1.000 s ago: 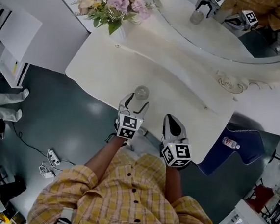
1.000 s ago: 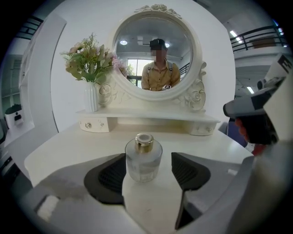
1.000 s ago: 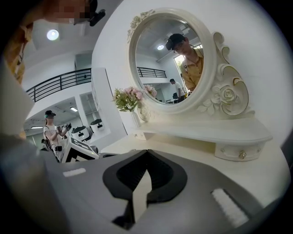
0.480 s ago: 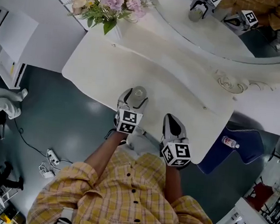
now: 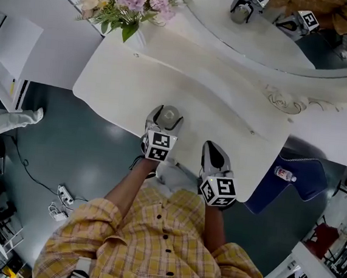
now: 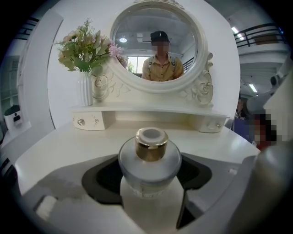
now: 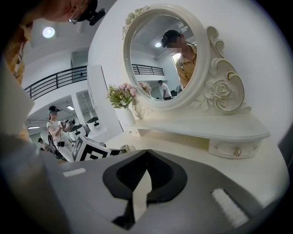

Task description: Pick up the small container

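On the white dressing table (image 5: 124, 78), near its front edge: small container (image 5: 171, 114), a round frosted-glass bottle with a gold collar, standing upright. Handling, as judged: light, rigid, smooth-sided, breakable; best taken at the broad body below the collar, not by the cap. Left gripper (image 5: 166, 118): jaws wide, just been opening; the container stands between them, pads apparently clear of it. Right gripper (image 5: 214, 150): jaws together, empty, over the table's front edge.
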{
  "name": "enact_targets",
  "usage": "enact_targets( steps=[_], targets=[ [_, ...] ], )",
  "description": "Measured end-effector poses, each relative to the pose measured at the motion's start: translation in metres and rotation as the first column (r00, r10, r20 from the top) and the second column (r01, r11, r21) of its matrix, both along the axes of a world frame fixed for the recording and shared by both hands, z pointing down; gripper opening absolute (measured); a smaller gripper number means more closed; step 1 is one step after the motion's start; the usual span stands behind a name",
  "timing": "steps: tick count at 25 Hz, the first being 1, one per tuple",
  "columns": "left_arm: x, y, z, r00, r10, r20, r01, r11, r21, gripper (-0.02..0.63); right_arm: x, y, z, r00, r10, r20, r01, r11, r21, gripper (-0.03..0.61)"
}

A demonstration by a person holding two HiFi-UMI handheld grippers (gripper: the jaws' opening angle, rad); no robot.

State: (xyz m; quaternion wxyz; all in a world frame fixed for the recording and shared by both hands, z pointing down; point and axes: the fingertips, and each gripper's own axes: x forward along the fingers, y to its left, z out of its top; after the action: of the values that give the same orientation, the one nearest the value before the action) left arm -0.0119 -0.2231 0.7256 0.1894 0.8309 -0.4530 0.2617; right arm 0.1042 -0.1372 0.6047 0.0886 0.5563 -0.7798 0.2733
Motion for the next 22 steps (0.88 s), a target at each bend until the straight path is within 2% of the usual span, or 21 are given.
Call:
enact_targets(
  steps=[22],
  targets=[
    [0.010, -0.015, 0.013, 1.000, -0.002, 0.006, 0.002, 1.000, 0.008, 0.342, 0.008, -0.006, 0.004, 1.000, 0.014, 0.001, -0.014, 1.000, -0.008, 0.002]
  ],
)
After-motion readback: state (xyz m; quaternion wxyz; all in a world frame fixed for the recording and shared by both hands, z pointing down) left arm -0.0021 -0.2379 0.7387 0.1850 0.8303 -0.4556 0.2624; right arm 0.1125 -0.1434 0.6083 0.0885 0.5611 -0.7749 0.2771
